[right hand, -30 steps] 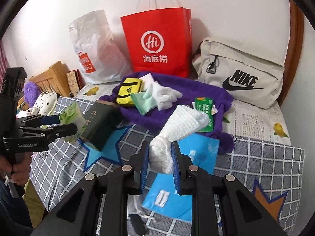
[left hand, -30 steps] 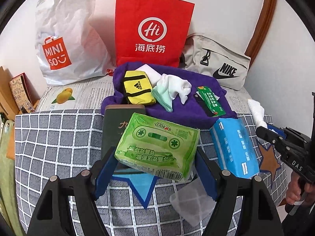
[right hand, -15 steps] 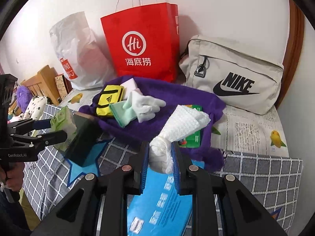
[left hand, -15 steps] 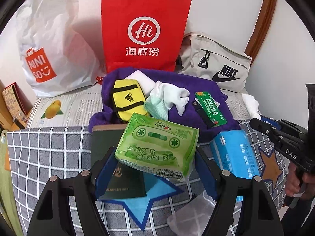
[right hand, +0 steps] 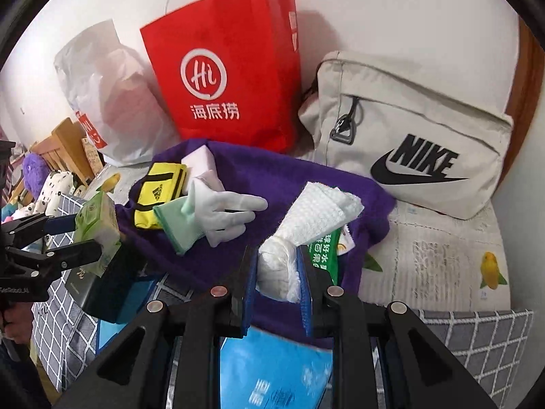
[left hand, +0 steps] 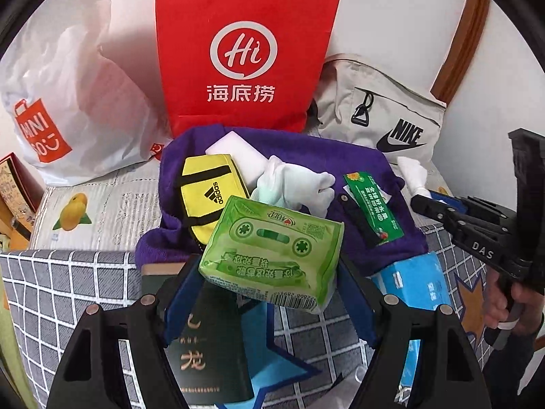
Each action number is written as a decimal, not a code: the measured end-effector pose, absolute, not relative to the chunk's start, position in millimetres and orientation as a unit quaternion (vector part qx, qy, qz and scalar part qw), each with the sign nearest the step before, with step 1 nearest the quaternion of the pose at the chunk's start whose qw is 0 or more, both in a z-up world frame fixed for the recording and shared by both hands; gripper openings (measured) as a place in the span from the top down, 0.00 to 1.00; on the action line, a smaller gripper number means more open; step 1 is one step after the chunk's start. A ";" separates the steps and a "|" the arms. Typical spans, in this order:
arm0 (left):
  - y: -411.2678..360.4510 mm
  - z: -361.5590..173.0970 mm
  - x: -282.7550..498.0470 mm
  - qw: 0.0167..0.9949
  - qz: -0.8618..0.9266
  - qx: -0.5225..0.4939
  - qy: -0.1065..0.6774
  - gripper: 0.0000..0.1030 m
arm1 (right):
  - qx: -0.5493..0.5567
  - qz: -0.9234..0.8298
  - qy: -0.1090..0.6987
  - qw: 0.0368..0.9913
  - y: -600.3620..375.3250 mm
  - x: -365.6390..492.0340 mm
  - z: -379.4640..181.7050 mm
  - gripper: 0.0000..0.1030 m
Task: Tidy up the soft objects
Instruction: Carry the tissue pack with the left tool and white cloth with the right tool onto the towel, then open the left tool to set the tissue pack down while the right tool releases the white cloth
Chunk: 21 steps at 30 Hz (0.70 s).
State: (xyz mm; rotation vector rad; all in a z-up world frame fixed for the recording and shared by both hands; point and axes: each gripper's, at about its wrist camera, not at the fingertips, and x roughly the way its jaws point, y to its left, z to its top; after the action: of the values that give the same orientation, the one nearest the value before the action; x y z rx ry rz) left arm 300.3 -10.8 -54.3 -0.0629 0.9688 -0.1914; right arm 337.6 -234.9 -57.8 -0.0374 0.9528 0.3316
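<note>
Both grippers advancing toward bed's far edge: left gripper (left hand: pixel 270 277) clamping green pack (left hand: pixel 272 248), right gripper (right hand: pixel 277 281) pinching white cloth (right hand: pixel 306 228), now hanging over purple towel (right hand: pixel 316 177). Nearing drop-off, probably.

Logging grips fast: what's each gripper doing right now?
Left gripper: closed on the green tissue pack.
Right gripper: closed on the white cloth.
</note>
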 end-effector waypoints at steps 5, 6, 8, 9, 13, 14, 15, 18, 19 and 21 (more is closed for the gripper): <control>-12.4 -60.6 314.6 0.876 -0.094 -0.032 0.471 0.26 | -0.017 0.173 0.475 0.862 -226.2 360.7 -74.8 0.78; -12.6 -61.7 317.2 0.876 -0.093 -0.031 0.473 0.26 | -0.019 0.177 0.479 0.860 -223.5 365.0 -78.5 0.78; -12.7 -64.9 322.5 0.874 -0.093 -0.031 0.476 0.26 | -0.021 0.179 0.486 0.855 -218.0 370.4 -84.3 0.78; -12.7 -65.9 324.8 0.874 -0.092 -0.031 0.477 0.26 | -0.021 0.182 0.490 0.852 -215.3 373.3 -87.2 0.78; -11.2 -70.5 334.6 0.868 -0.099 -0.046 0.484 0.26 | -0.022 0.204 0.505 0.839 -203.4 381.6 -96.4 0.78; -11.4 -71.1 335.5 0.868 -0.102 -0.048 0.484 0.26 | -0.022 0.210 0.509 0.835 -200.2 383.3 -98.6 0.78; -12.1 -71.5 337.5 0.867 -0.103 -0.048 0.485 0.27 | -0.021 0.213 0.511 0.833 -198.4 384.8 -99.9 0.77; -14.9 -72.4 342.1 0.867 -0.102 -0.045 0.486 0.27 | -0.019 0.222 0.528 0.819 -192.2 389.0 -107.3 0.77; -15.8 -72.4 343.4 0.867 -0.103 -0.045 0.486 0.27 | -0.024 0.224 0.532 0.816 -189.8 389.2 -110.0 0.76; -17.5 -72.1 345.4 0.867 -0.103 -0.042 0.486 0.27 | -0.039 0.227 0.539 0.810 -185.3 388.8 -115.2 0.76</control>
State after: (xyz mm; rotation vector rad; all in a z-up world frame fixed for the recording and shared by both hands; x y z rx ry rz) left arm 345.4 -17.5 -72.1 -0.0884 1.0173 -0.2158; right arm 388.8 -185.3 -115.2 -0.0836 1.1522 0.4852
